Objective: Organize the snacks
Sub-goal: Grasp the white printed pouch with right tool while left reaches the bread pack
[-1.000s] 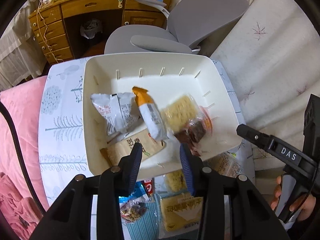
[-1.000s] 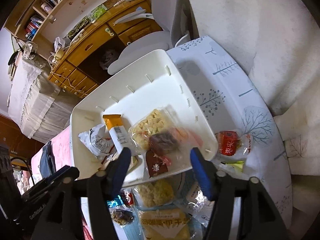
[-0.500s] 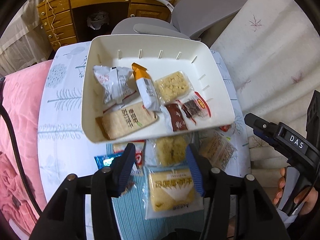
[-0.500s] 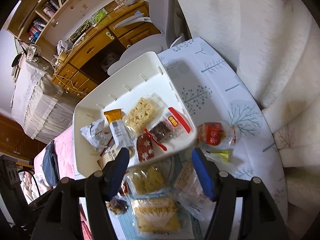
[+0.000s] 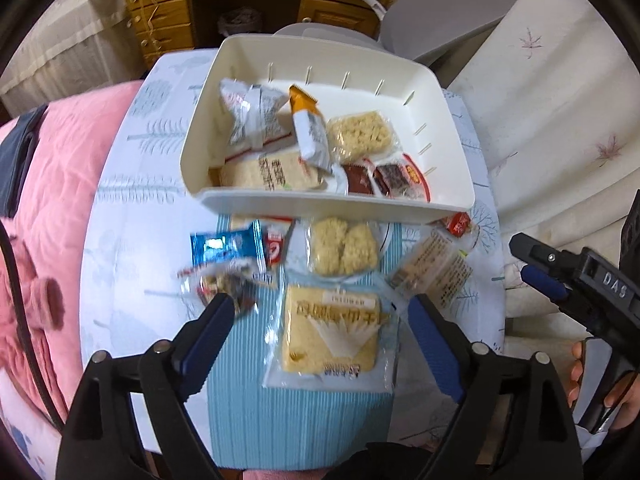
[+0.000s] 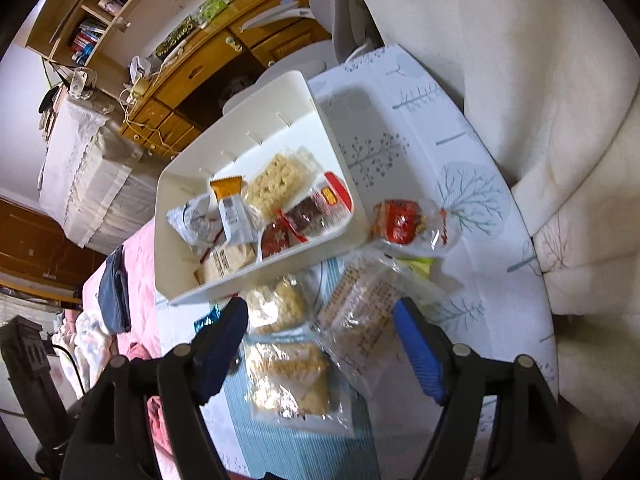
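On the tree-print tablecloth (image 5: pixel 120 184) stands a white plastic bin (image 5: pixel 320 206). Inside it, left to right: a silver crinkled packet (image 5: pixel 252 118) over a pale cracker pack (image 5: pixel 272 172), an orange-ended wrapped bar (image 5: pixel 310 128), a puffed-rice cake (image 5: pixel 360 134), and two dark red-wrapped sweets (image 5: pixel 380 178). In front of the bin lie a blue packet (image 5: pixel 222 246), a rice cake (image 5: pixel 342 246) and a yellow biscuit pack (image 5: pixel 330 330). The left gripper (image 5: pixel 320 312) hovers spread over the biscuit pack, holding nothing; the right gripper (image 6: pixel 320 320) is likewise spread and empty.
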Demonstrator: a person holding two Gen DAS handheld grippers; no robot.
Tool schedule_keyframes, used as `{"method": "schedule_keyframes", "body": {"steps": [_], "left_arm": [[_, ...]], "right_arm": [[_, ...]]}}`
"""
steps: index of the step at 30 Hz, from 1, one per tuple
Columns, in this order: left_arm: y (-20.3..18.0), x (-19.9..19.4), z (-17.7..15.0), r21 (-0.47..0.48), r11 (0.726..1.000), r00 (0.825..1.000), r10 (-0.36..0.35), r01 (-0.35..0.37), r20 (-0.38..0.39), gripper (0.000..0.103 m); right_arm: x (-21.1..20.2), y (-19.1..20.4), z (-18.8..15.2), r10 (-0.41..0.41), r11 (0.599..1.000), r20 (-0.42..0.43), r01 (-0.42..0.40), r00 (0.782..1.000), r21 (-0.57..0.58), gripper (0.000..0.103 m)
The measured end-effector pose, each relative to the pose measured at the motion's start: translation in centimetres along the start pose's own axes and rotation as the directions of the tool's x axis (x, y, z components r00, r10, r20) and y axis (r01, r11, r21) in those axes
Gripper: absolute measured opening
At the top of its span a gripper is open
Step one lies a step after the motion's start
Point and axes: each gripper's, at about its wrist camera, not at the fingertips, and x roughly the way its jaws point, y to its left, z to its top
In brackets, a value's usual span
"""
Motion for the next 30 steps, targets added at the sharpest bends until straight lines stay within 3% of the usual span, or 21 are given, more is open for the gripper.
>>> {"method": "schedule_keyframes", "body": {"steps": [6, 16, 22, 30], "left_arm": [[-0.3, 1.4, -2.2, -0.044, 0.999, 0.999, 0.020, -0.022, -0.037, 0.092], [-0.8, 6.5, -5.3, -0.104, 0.994, 0.986, 0.028, -0.045, -0.163, 0.096], [-1.1, 10.0, -6.1, -0.123, 0.990, 0.968, 0.034, -0.066, -0.247, 0.100], [-1.3, 13.7, -5.9, -0.133, 0.986, 0.941, 0.052, -0.102, -0.335, 0.100]], "right_arm": [[0.6, -2.1, -0.2, 0.048, 0.997, -0.078, -0.044, 0.996, 0.061, 0.091], [3.6, -5.1, -0.2, 0.098, 0.976, -0.240, -0.046, 0.966, 0.211, 0.093], [6.5, -7.5, -0.5, 0.142, 0.924, -0.340, -0.001, 0.930, 0.383, 0.096], [8.8, -7.8, 0.1, 0.129, 0.901, -0.367, 0.046, 0.921, 0.432, 0.097]]}}
